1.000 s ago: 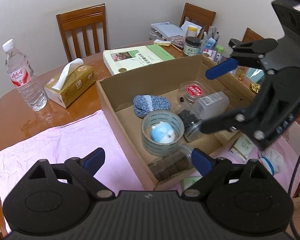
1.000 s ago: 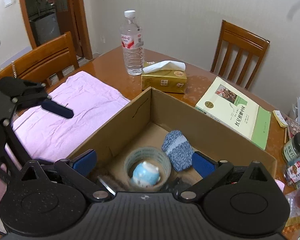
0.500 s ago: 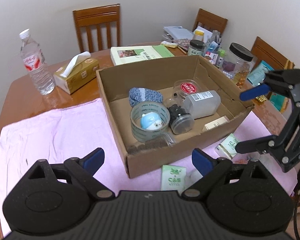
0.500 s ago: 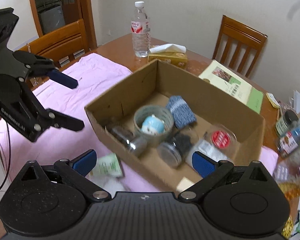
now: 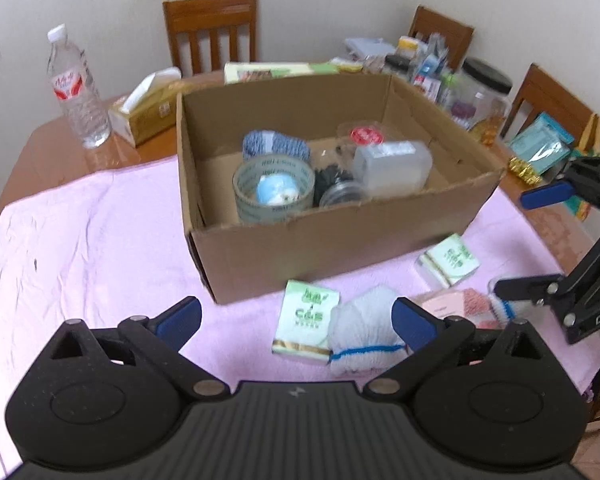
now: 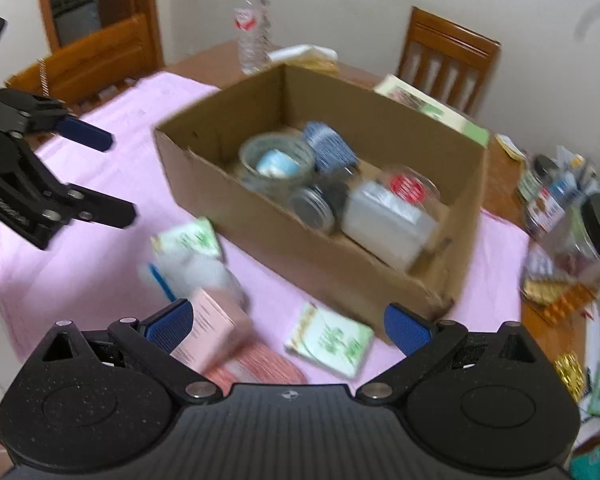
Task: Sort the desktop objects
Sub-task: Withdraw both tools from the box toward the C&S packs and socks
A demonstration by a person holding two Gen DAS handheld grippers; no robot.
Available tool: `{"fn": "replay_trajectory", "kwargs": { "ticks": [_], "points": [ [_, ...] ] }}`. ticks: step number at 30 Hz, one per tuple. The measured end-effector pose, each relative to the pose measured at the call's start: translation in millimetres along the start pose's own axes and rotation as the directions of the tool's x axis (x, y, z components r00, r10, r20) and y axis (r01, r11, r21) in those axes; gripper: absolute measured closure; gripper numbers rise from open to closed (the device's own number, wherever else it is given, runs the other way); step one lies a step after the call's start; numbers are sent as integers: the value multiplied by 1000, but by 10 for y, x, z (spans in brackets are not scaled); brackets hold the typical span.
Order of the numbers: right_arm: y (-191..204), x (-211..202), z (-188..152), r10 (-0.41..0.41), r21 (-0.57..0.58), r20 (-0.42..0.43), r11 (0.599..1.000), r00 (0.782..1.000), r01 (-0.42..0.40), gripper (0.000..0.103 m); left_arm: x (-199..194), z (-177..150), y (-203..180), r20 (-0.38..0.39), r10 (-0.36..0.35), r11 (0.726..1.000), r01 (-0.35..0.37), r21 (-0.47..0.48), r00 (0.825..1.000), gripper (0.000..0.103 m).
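A cardboard box (image 5: 380,248) stands on the pink cloth (image 5: 92,248). It holds a tape roll (image 5: 274,204) with a blue-white ball (image 5: 276,192), a blue sock (image 5: 276,146), jars and a clear container (image 5: 392,168). In front of it lie a green tissue pack (image 5: 308,320), a white sock (image 5: 364,336), a second green pack (image 5: 450,260) and a pink box (image 6: 208,332). My left gripper (image 5: 296,318) is open above the green pack and the white sock. My right gripper (image 6: 288,324) is open above the pink box and a green pack (image 6: 332,340).
A water bottle (image 5: 78,88), a tissue box (image 5: 148,108) and a book (image 5: 276,72) stand behind the box. Jars and clutter (image 5: 480,96) fill the table's right side. Wooden chairs (image 5: 212,28) ring the table.
Both grippers have pulled back and away from the box, both still open and empty. The loose packs and socks in front of the box have come into view.
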State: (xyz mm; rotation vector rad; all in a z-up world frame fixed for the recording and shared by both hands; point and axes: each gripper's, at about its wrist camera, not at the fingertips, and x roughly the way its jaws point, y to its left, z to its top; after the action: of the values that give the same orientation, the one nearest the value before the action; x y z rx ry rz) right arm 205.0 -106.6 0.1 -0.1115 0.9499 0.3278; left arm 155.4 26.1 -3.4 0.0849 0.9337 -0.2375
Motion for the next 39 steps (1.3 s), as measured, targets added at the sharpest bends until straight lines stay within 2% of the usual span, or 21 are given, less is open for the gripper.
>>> {"fn": "replay_trajectory", "kwargs": {
  "ticks": [4,6,7,11,20,24,32,39],
  "points": [
    [-136,89,-125,-46,70,-32,996,998,48,0,130,-8,4,-24,-28,998,26,-63,999,2],
    [-200,152,-178,-62,112,-48,991,997,67,0,220,7,-41,-24,-6,997,4,-73,1000,2],
    [-226,176,-205,-66,131,-53,989,996,72,0,276,18,-68,-23,12,997,-14,-81,1000,2],
    [-309,297,-293,-71,199,-70,976,995,83,0,481,39,-122,-31,10,992,-13,-128,999,2],
    [-358,573,-303,-73,273,-89,957,993,95,0,825,36,-152,-68,19,980,-32,-197,997,2],
    [-286,715,-331,-63,253,-116,963,991,91,0,812,-6,-122,-81,-1,980,-15,-200,997,1],
    [-312,643,-420,-8,282,-110,959,994,39,0,718,-255,3,-153,-117,955,69,-289,981,1],
    [-258,494,-501,7,243,-104,970,995,19,0,545,-438,41,-179,-107,950,48,-307,978,1]
  ]
}}
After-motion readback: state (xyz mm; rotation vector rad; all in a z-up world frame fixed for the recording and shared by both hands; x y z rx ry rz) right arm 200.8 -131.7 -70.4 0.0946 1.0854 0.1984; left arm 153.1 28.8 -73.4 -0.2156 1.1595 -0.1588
